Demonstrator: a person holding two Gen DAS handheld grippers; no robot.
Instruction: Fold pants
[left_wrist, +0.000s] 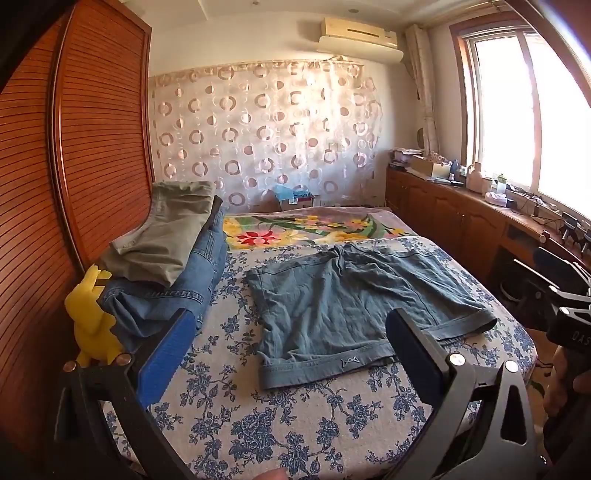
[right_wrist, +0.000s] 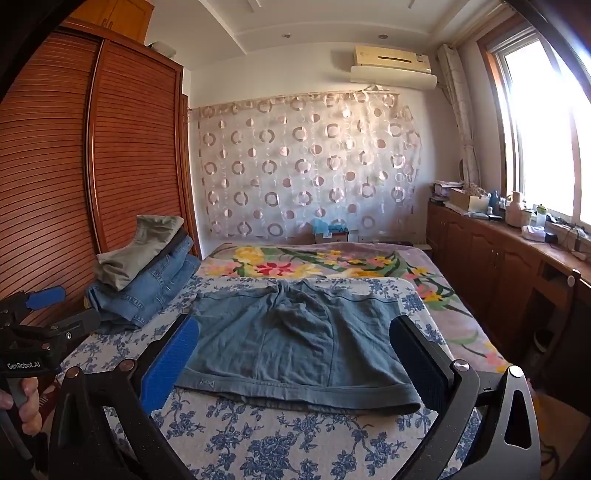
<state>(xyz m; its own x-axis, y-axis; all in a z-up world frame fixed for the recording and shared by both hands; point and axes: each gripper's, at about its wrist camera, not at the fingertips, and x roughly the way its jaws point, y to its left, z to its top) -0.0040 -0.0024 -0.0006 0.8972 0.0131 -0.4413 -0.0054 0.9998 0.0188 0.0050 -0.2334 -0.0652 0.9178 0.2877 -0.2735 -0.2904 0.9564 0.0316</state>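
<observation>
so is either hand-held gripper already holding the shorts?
No: the left hand-held gripper and right hand-held gripper are both open above the bed, with the blue shorts lying flat and untouched.

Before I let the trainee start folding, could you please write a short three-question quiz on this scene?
1. True or false: the shorts lie spread flat on the bed.
2. What tops the pile beside the wardrobe? A) a white towel B) an olive garment C) a red pillow
3. Fill in: both the left claw and the right claw are ____, holding nothing.

Key: 1 true; 2 B; 3 open.
</observation>
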